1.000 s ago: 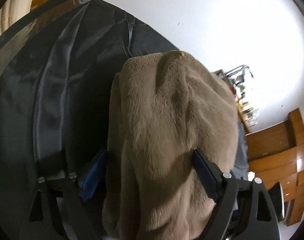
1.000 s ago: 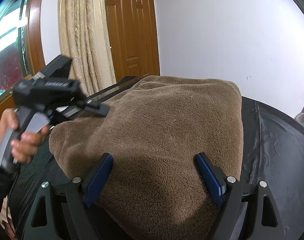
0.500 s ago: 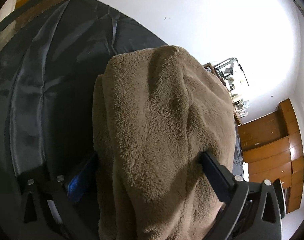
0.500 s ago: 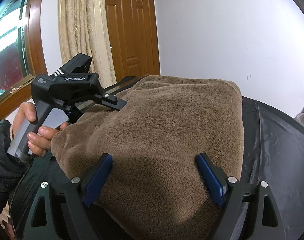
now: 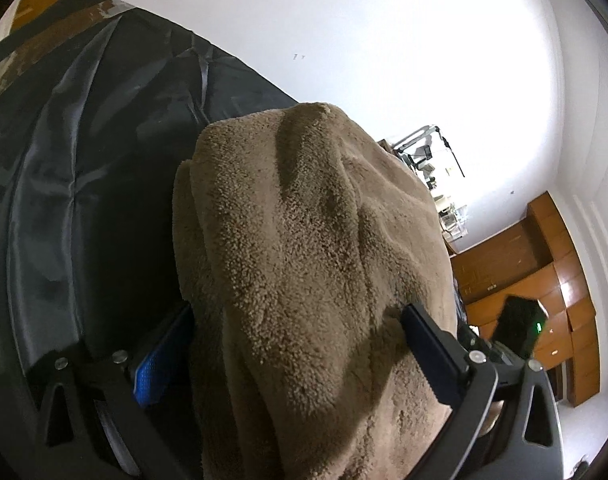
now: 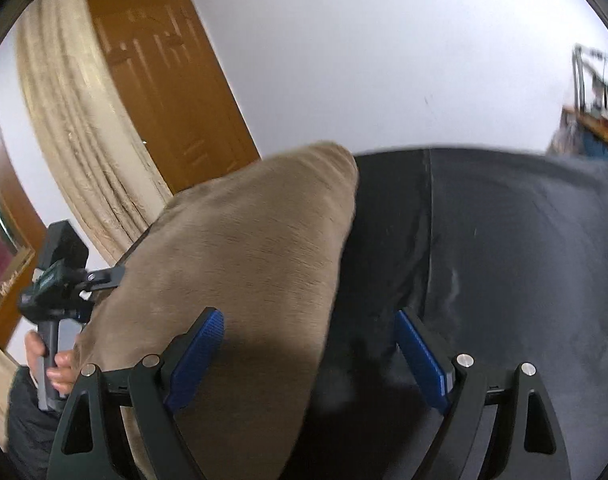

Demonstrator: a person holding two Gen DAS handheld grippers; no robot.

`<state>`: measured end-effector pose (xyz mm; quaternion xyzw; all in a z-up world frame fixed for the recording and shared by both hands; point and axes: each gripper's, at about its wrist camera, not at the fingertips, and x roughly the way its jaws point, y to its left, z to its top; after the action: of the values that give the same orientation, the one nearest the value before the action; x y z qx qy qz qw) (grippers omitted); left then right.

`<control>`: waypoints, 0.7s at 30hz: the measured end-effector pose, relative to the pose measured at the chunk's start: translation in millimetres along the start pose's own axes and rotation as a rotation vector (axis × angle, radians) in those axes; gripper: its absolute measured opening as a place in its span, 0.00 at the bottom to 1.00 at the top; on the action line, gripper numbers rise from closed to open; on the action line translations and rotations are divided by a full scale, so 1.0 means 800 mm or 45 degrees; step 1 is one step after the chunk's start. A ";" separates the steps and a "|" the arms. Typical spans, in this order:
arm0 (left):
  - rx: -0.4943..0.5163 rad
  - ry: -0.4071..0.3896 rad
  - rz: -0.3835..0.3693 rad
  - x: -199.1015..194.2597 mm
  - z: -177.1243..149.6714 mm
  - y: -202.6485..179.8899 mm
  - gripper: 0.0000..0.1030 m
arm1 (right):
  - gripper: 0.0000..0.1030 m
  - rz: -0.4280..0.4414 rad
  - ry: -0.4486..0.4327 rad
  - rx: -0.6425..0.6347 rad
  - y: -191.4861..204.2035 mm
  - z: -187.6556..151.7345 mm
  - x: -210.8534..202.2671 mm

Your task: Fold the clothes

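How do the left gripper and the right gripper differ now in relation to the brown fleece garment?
The left gripper has the brown fleece garment bulging between its jaws, which have just been opening; the right gripper straddles only the garment's edge, mostly over the black cover. Both stand open, with blue pads.

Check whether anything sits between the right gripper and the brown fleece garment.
Nothing visible stands between them. The right gripper is open, and the brown fleece garment already lies partly between its fingers on the dark table cover. The left gripper is at the garment's far edge, out of the way.
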<state>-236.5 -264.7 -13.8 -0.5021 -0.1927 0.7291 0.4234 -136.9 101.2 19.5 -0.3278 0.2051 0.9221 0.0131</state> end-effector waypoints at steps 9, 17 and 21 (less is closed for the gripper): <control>0.017 0.023 -0.017 -0.003 0.016 0.004 0.99 | 0.87 0.307 0.164 0.265 -0.027 0.029 0.059; 0.045 0.059 -0.059 -0.003 0.025 0.003 0.99 | 0.87 0.400 0.243 0.278 -0.025 0.027 0.087; 0.050 0.063 -0.072 0.027 0.028 -0.040 0.99 | 0.90 0.404 0.247 0.222 -0.016 0.027 0.088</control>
<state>-246.3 -226.0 6.2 -0.5059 -0.1819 0.7078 0.4582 -203.4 113.8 -13.0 -0.3762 0.3336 0.8555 -0.1238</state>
